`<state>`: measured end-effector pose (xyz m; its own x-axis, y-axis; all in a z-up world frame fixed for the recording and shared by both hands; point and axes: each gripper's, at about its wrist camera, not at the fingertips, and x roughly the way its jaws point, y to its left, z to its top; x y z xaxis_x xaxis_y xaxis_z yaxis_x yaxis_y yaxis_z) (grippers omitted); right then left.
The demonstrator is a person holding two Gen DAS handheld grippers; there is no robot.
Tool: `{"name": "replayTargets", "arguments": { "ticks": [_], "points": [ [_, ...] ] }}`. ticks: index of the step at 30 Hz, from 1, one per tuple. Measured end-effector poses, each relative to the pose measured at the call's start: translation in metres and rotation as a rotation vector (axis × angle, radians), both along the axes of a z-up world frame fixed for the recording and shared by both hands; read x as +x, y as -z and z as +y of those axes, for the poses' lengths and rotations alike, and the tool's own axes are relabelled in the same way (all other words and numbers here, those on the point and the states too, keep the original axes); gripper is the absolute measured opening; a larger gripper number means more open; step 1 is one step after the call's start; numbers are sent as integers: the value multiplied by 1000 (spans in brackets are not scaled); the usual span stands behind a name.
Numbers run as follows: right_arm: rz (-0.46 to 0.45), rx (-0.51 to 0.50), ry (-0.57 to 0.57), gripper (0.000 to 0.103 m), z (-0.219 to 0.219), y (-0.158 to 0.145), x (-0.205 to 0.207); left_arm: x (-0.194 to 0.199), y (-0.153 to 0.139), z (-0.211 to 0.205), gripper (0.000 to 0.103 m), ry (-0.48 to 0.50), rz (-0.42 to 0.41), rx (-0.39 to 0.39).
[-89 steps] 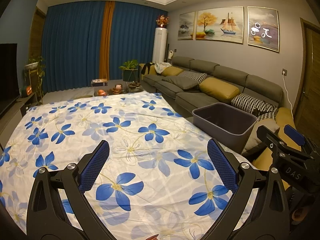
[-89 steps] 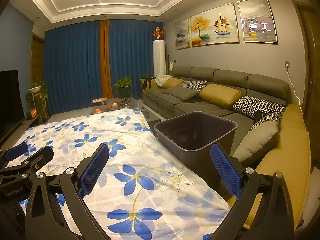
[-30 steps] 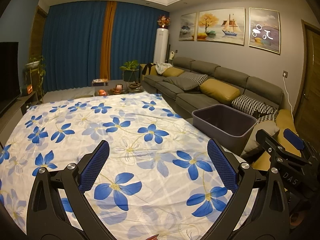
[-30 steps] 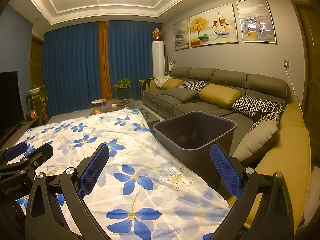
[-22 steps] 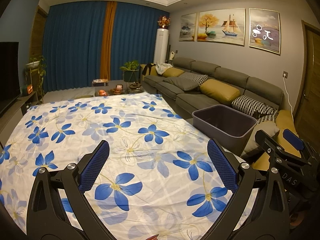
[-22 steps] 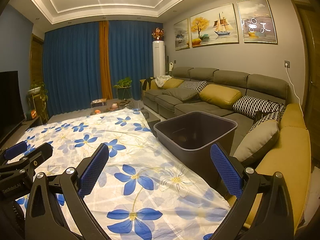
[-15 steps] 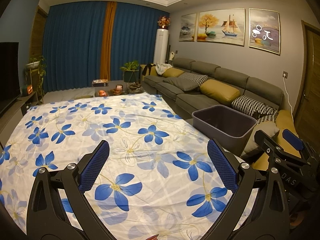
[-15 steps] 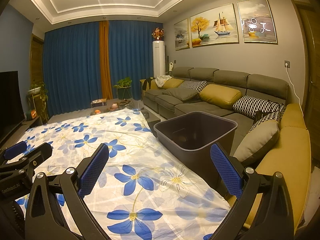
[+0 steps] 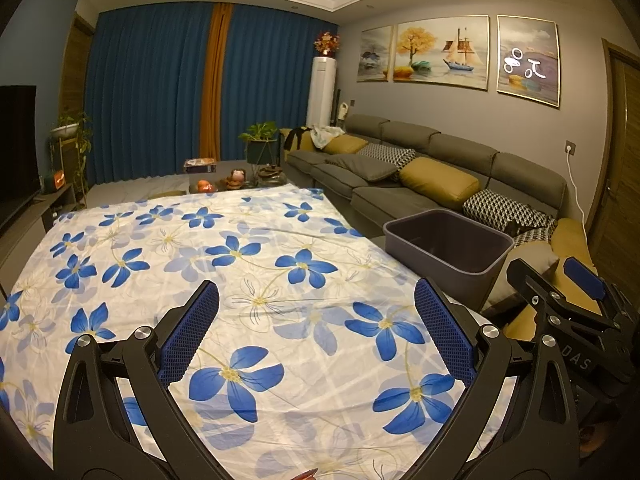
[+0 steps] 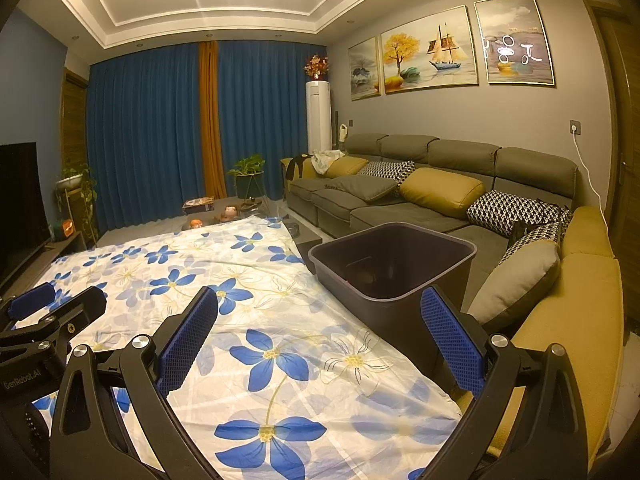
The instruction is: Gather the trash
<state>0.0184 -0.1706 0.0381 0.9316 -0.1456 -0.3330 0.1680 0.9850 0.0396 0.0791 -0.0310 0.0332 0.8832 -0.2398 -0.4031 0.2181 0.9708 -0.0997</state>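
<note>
Your left gripper [image 9: 316, 332] hangs over the worktop [image 9: 240, 272] with its fingers [image 9: 192, 332] spread wide and nothing between them; only the white cloth with blue flowers [image 9: 236, 380] shows in the gap. Your right gripper [image 10: 320, 336] is the same, fingers [image 10: 452, 340] wide apart and empty, with the flowered cloth [image 10: 276, 360] under the gap. The dark grey bin [image 10: 394, 264] stands just beyond your right gripper's right finger, hard against the edge of the worktop, and something small and dark lies on its bottom, too dim to make out. From your left gripper the bin [image 9: 448, 244] sits beyond and to the right of the right finger, and the right gripper [image 9: 568, 312] shows at the far right, past that finger. From the right wrist view the left gripper [image 10: 44, 320] shows at the far left, outside your left finger. No loose trash can be made out on the cloth in front of either pair of fingers. Past the bin runs a grey sofa [image 10: 420, 184] with yellow and patterned cushions, and blue curtains [image 9: 160, 92] close off the far wall straight ahead of the fingers.
</note>
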Motion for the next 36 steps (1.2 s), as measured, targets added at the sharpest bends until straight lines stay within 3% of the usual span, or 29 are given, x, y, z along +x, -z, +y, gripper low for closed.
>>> {"name": "replayTargets", "arguments": {
  "ticks": [36],
  "points": [
    [6, 7, -3, 98, -3, 4, 1, 0, -3, -4, 96, 17, -10, 9]
  ]
}}
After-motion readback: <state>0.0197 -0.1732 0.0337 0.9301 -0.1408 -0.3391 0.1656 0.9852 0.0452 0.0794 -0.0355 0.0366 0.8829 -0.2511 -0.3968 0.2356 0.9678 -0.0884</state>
